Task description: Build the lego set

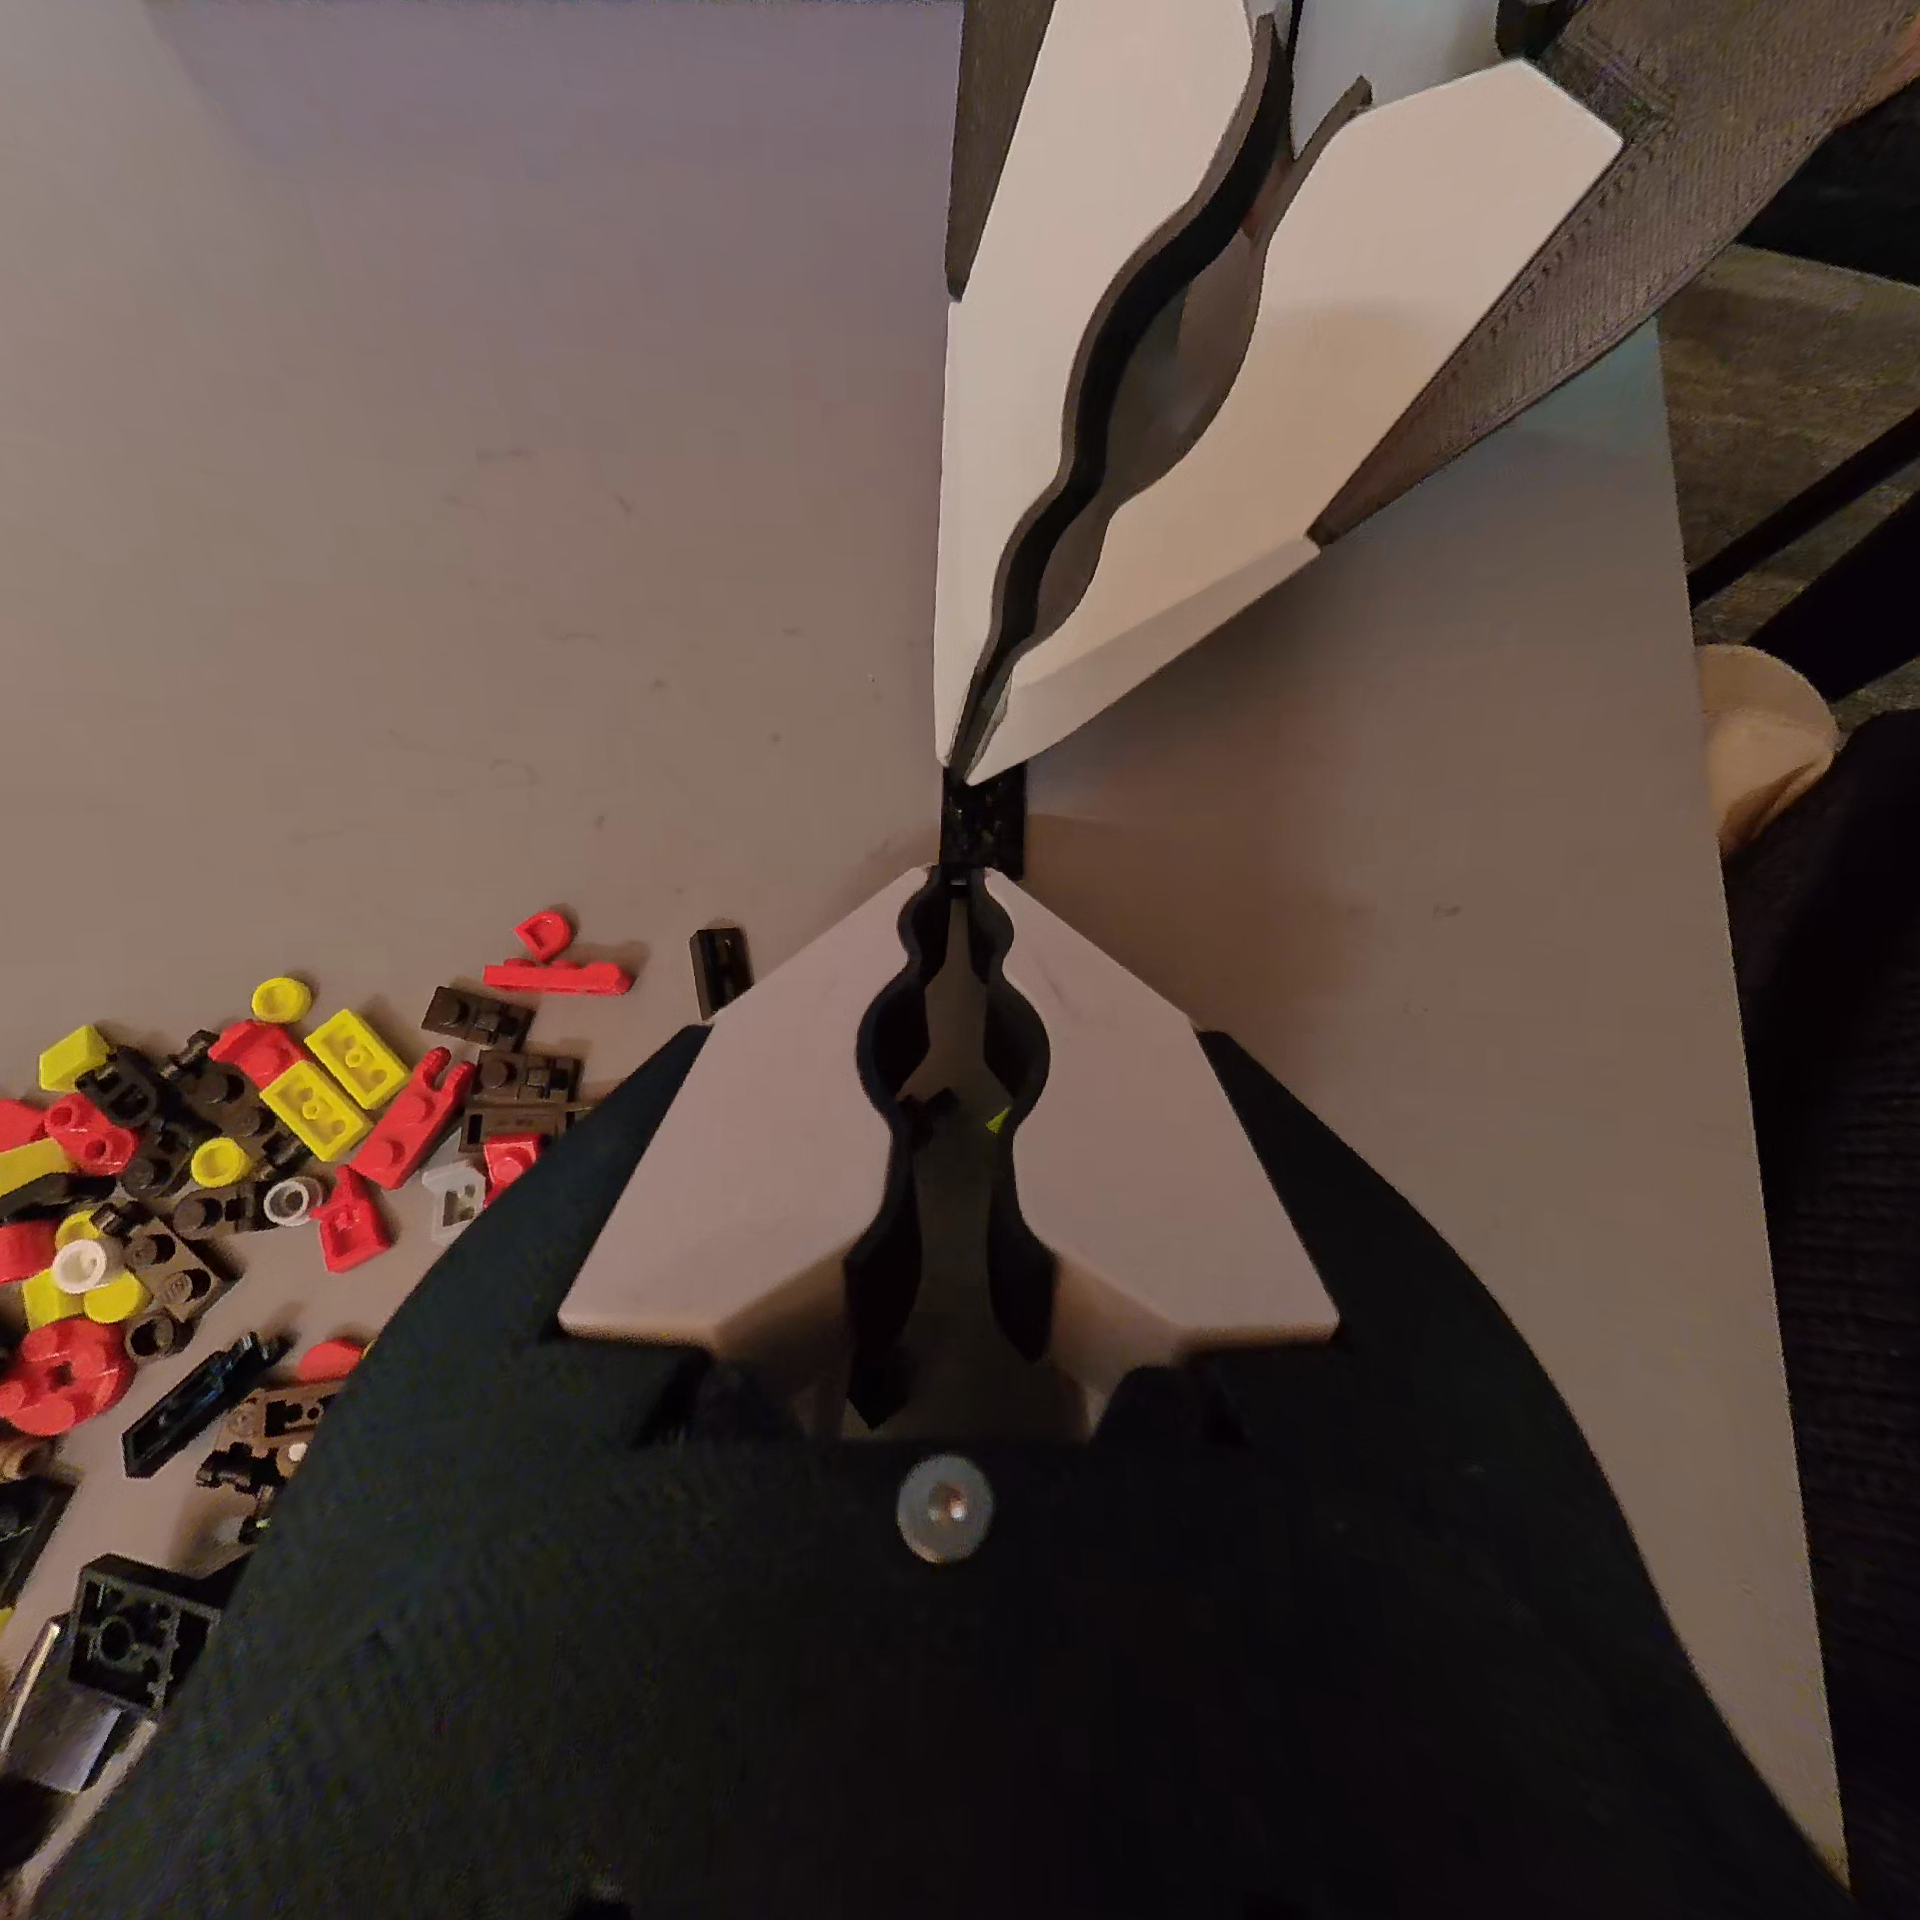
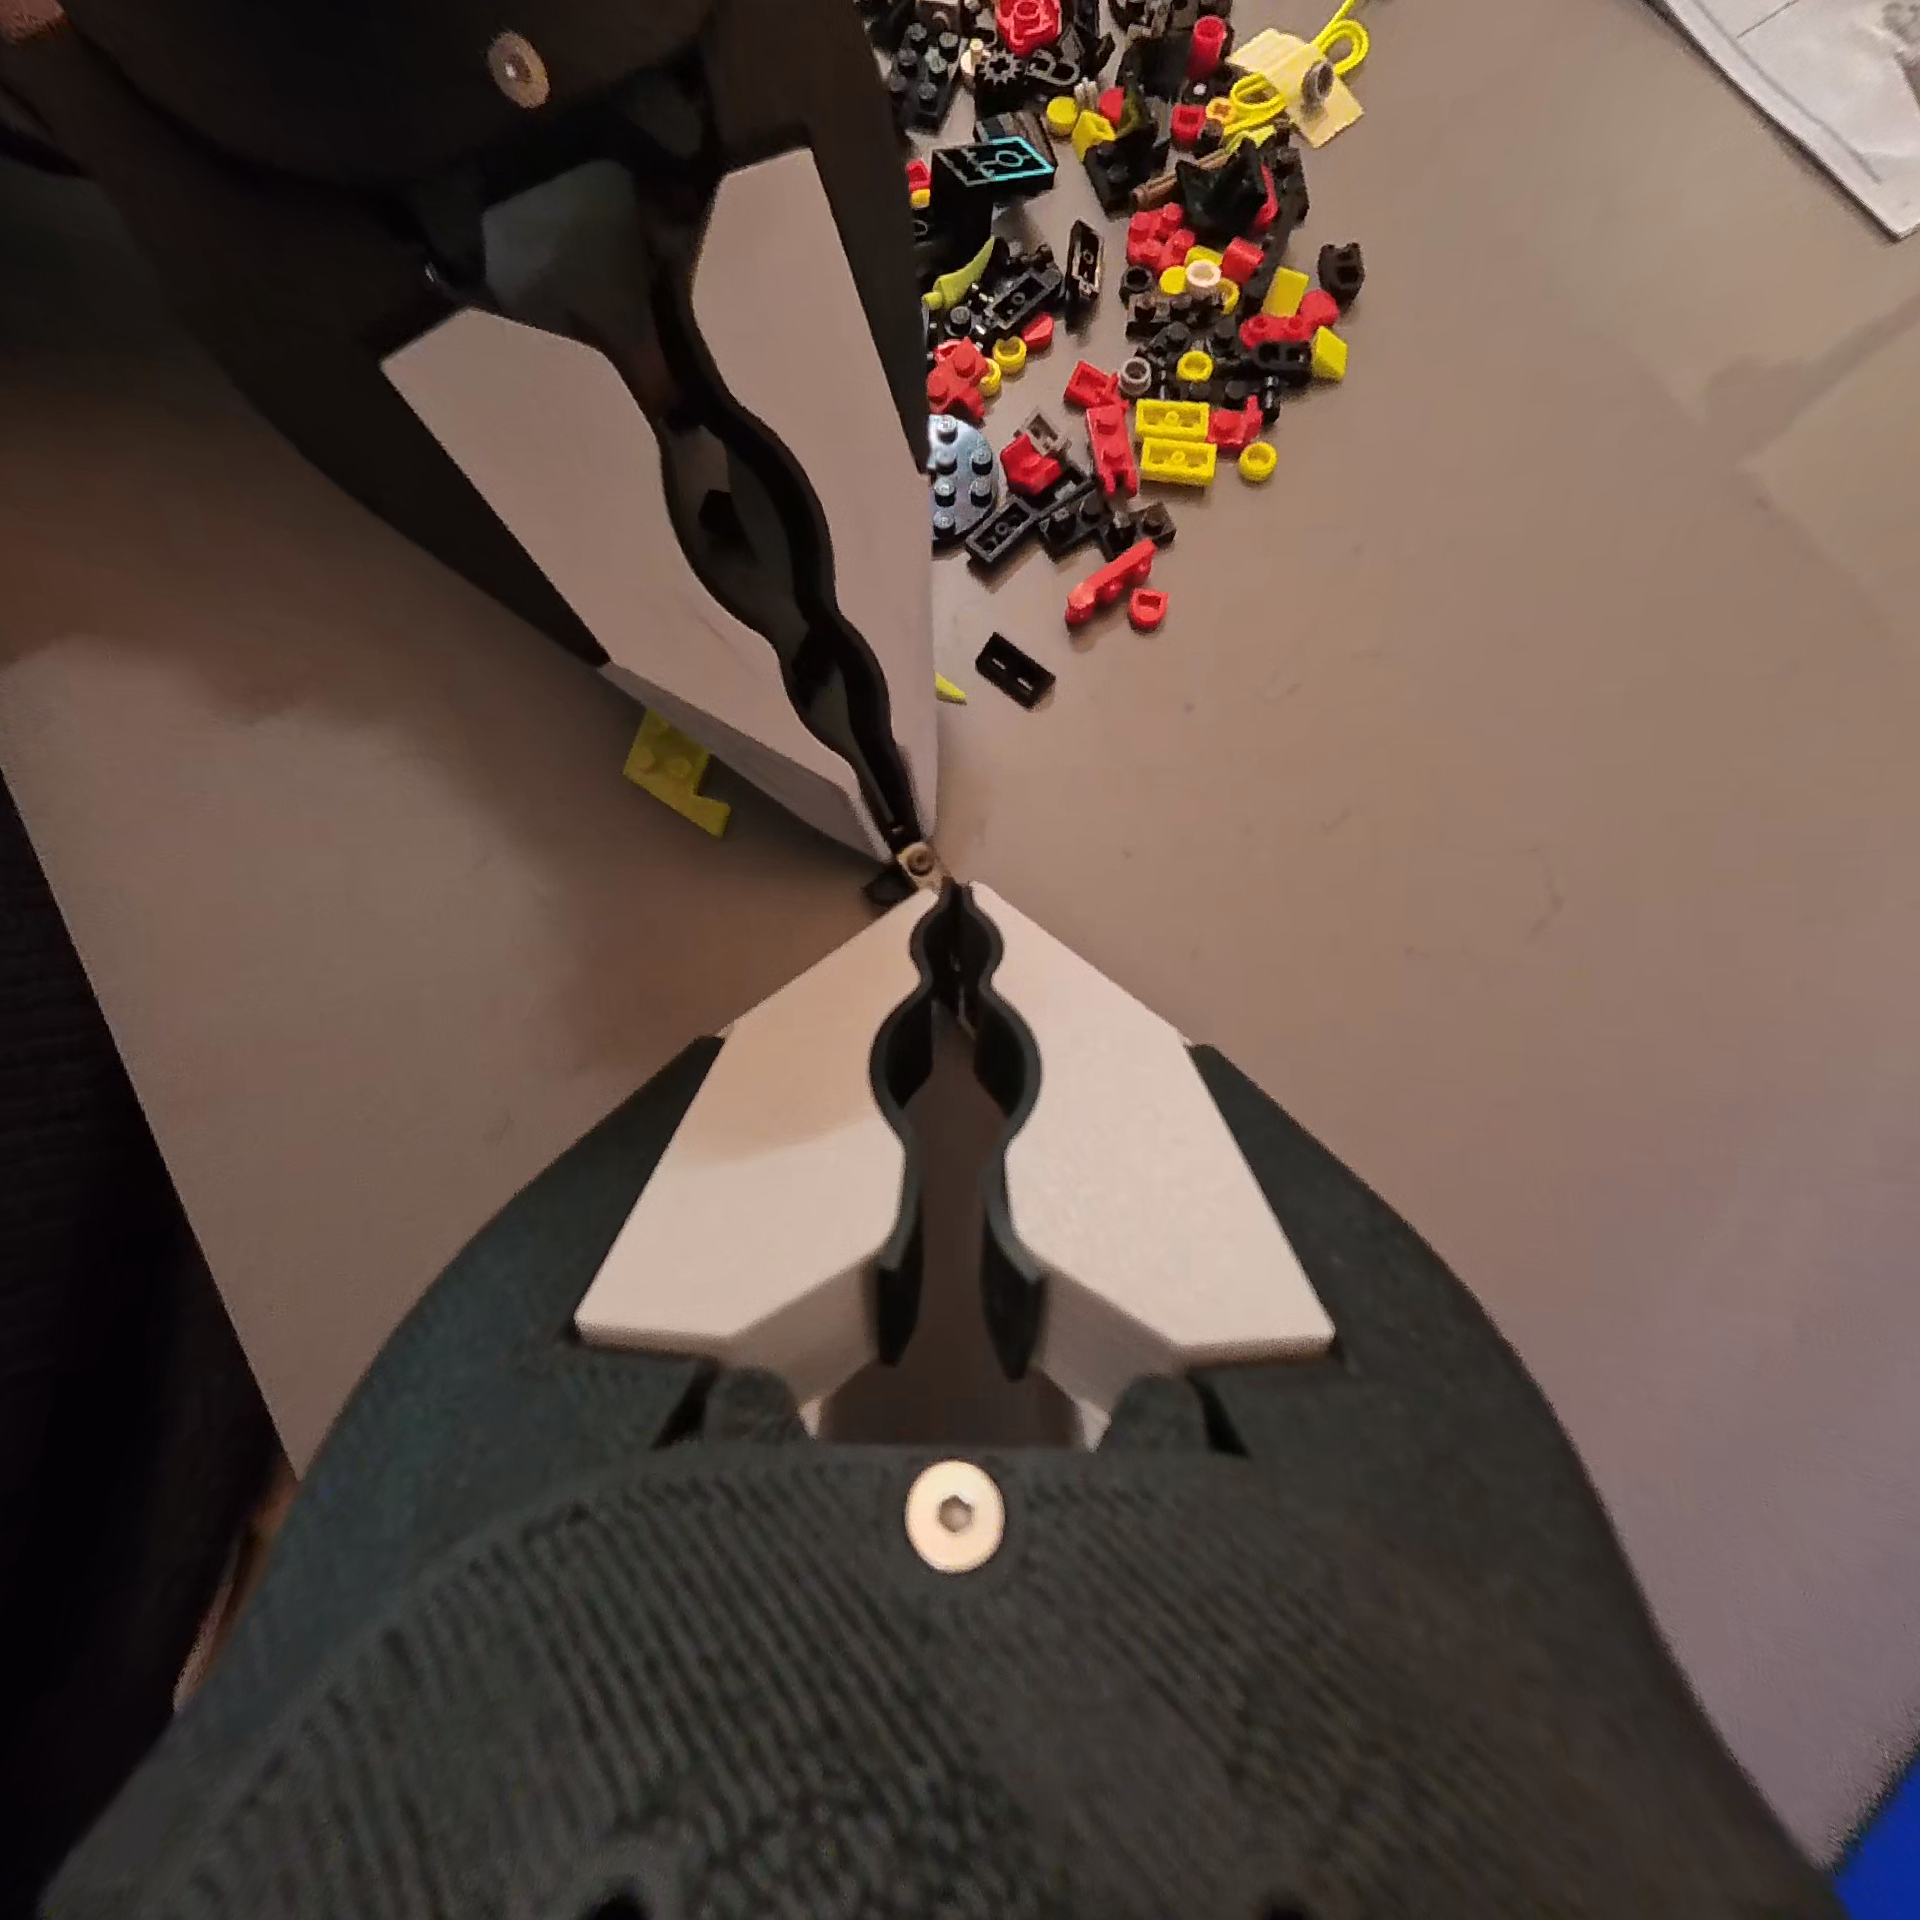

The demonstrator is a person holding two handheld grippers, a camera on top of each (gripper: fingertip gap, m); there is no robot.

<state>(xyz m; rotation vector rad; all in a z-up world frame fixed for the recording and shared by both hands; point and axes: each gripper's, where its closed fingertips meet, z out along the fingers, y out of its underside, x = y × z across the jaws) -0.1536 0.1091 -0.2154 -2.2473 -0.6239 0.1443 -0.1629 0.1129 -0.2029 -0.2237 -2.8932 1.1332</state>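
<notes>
Left gripper (image 1: 961, 883) and right gripper (image 2: 951, 891) meet tip to tip above the table, each with its jaws closed to a narrow slit, both nipping a small black piece (image 1: 982, 821) held between the opposed tips

grey bench (image 1: 416, 520); red, yellow and black lego pieces (image 1: 312, 1122); white fingers (image 1: 810, 1143) on black-bodied tools; small black piece (image 1: 982, 826) between the tips.

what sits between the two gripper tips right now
A small black lego piece bridges the left gripper and the right gripper, pinched by both. The left wrist view shows it best.
</notes>
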